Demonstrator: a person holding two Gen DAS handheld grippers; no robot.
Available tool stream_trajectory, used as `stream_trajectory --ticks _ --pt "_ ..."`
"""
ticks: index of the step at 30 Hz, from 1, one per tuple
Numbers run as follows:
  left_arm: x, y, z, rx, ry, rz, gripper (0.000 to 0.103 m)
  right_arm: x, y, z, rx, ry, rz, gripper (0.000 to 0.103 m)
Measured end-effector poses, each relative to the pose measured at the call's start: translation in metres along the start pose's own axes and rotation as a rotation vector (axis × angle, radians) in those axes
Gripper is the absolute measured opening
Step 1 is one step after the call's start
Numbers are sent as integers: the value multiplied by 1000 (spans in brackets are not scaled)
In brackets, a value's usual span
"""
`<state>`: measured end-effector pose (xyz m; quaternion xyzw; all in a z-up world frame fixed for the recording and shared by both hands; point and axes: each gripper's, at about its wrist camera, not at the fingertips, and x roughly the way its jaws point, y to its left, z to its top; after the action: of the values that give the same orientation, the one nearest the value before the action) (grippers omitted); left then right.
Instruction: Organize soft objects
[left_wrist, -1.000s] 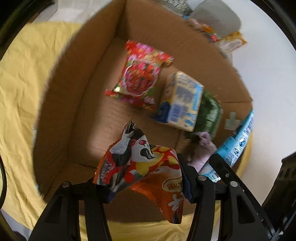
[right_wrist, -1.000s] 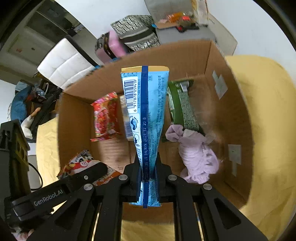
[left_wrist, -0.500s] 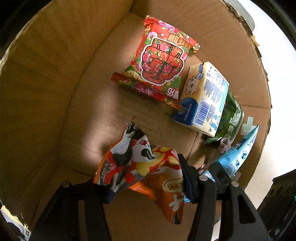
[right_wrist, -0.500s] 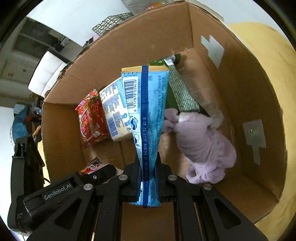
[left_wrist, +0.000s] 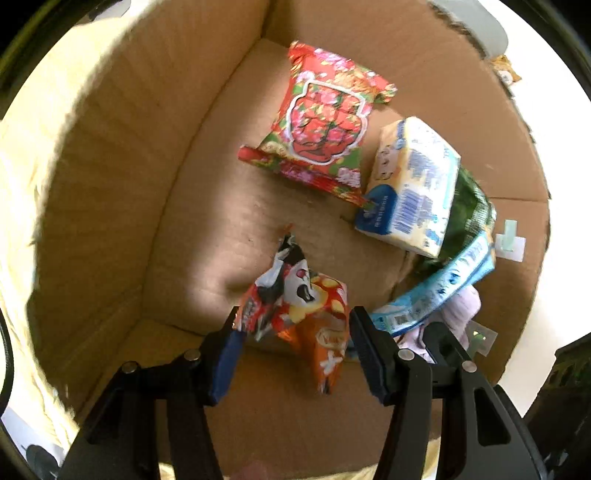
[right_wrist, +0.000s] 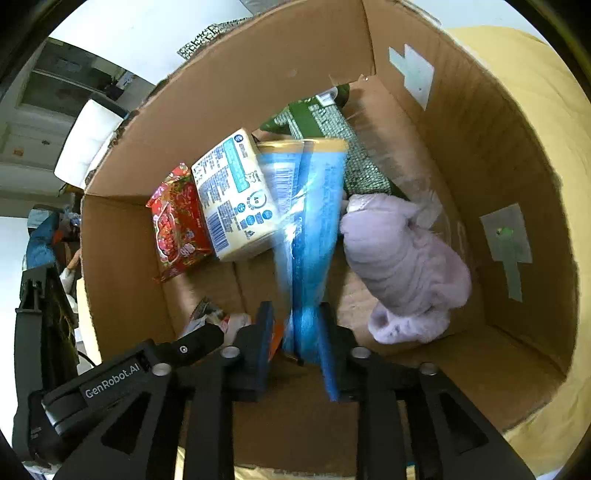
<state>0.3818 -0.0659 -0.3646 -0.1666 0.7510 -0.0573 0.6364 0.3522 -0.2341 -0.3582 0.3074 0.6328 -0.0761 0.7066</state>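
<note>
Both grippers are inside a cardboard box (left_wrist: 122, 155). My left gripper (left_wrist: 293, 341) has its jaws spread; the orange snack bag (left_wrist: 299, 310) sits loose between them on the box floor. My right gripper (right_wrist: 295, 339) has its jaws parted; the blue packet (right_wrist: 310, 229), blurred, stands in the gap and leans on the other items. It also shows in the left wrist view (left_wrist: 439, 288). A lilac cloth (right_wrist: 402, 266) lies at the right.
In the box lie a red floral bag (left_wrist: 325, 118), a white-blue tissue pack (left_wrist: 410, 188) and a green packet (right_wrist: 325, 125). The box (right_wrist: 498, 155) stands on yellow fabric (right_wrist: 535, 74). The left gripper body (right_wrist: 122, 373) sits close beside my right one.
Both grippers have gone deeper into the box and opened. The orange bag and the blue packet, gripped before, now sit loose between the jaws; the blue packet is moving.
</note>
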Motion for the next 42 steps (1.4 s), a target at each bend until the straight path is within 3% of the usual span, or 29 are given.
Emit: stream_trajectory --ticks 3,6,10,15,17,20,22,23,26,34,42 --pt "-11 -6 -3 11 -18 -5 55 -5 1 -2 -9 -6 11 36" --pt "-25 -11 -9 28 -51 7 62 -16 1 -2 -38 -13 3 40" --pt "-42 -29 -15 71 -124 59 71 -37 2 -3 -109 -52 -65 47" --pt "-72 -40 -30 167 -260 185 82 -54 11 -8 -204 -92 -172 52" --pt "-83 -35 -35 196 -309 231 91 -58 10 -11 -225 -97 -203 54" --pt "-95 -27 -44 219 -364 270 94 -70 7 -17 -262 -113 -233 70" --pt "-100 -22 -50 221 -390 285 94 -78 7 -23 -284 -129 -258 97" --pt "-100 -23 -53 222 -401 292 95 -82 6 -26 -294 -137 -267 101" --pt "-110 -19 -67 237 -431 307 102 -95 5 -34 -319 -154 -286 103" --pt "-139 -22 -102 261 -491 302 102 -135 7 -52 -342 -223 -288 103" --pt "-197 -37 -170 310 -609 300 102 -196 1 -89 -372 -310 -273 103"
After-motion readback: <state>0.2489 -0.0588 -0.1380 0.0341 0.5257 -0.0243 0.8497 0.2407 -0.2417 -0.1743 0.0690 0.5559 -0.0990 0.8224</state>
